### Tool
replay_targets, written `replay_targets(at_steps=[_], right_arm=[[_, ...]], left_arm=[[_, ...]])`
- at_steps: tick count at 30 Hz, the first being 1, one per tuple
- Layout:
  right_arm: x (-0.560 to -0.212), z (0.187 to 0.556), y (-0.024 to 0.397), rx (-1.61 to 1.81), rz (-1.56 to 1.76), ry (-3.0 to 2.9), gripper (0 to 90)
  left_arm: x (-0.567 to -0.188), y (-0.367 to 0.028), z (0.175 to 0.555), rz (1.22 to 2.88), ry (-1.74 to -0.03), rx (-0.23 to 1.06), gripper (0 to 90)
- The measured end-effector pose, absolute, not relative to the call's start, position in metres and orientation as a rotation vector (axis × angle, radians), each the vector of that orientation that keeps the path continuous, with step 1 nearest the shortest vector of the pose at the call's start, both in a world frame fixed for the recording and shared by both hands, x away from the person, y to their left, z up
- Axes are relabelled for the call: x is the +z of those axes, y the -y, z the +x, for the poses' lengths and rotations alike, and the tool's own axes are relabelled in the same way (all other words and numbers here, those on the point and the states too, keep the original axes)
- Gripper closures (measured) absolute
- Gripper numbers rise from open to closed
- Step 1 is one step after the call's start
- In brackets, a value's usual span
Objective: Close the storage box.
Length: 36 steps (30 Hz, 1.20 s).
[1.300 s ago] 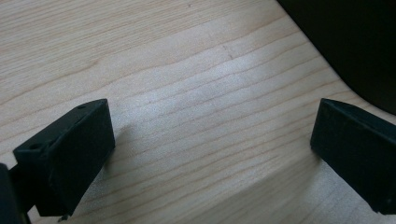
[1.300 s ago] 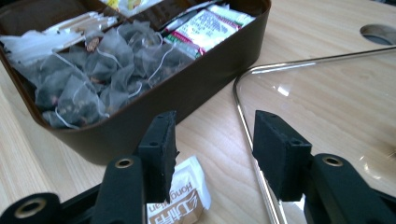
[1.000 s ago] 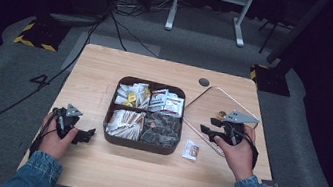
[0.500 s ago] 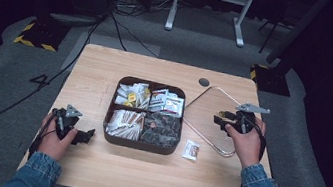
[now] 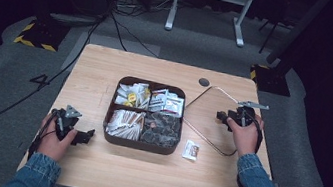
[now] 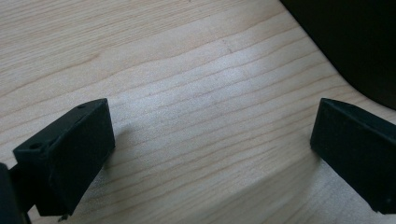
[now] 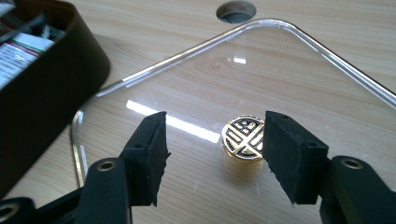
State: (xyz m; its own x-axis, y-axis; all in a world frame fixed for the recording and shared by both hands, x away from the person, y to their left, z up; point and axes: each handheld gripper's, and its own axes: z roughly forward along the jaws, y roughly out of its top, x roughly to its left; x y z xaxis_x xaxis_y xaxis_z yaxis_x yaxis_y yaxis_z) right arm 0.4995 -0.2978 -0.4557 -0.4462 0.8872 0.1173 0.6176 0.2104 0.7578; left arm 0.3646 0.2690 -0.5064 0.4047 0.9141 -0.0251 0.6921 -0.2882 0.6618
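Observation:
A clear lid (image 5: 209, 113) with a gold rim lies flat on the table, right of a dark brown box (image 5: 138, 145). On the lid (image 7: 261, 74) sits a round gold-and-black knob (image 7: 243, 139). My right gripper (image 5: 222, 116) hovers low over the lid, and its jaws have just been opening. In the right gripper view my right gripper (image 7: 215, 120) is open and the knob lies just beyond the fingertips, close to the right one, untouched. My left gripper (image 5: 88, 135) rests on the table left of the box. It is open (image 6: 210, 112) over bare wood.
The box's four compartments hold several packets and sachets. One loose packet (image 5: 191, 149) lies on the table by the box's front right corner. A round hole (image 5: 204, 81) sits in the tabletop beyond the lid. Dark floor with cables surrounds the table.
My right hand has moved away from the person, from the lid's near edge to over its middle. The left hand has stayed put.

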Motion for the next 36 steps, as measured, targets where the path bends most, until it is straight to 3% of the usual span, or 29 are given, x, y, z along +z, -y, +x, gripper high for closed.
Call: replay_targets(at_steps=[18,28,32,36], right_arm=[[-0.478,0.517,0.293,0.955,1.409,-2.116,41.9],[-0.491,0.519,0.299,0.938,1.44,-2.125,50.4],[-0.492,0.519,0.297,0.956,1.402,-2.141,58.3],[-0.494,0.518,0.296,0.952,1.376,-2.132,58.8]], left_arm=[[-0.506,-0.269,0.365,2.071,-1.362,0.485,0.1],[-0.506,-0.269,0.365,2.071,-1.362,0.485,0.1],[-0.506,-0.269,0.365,2.071,-1.362,0.485,0.1],[-0.506,-0.269,0.365,2.071,-1.362,0.485,0.1]])
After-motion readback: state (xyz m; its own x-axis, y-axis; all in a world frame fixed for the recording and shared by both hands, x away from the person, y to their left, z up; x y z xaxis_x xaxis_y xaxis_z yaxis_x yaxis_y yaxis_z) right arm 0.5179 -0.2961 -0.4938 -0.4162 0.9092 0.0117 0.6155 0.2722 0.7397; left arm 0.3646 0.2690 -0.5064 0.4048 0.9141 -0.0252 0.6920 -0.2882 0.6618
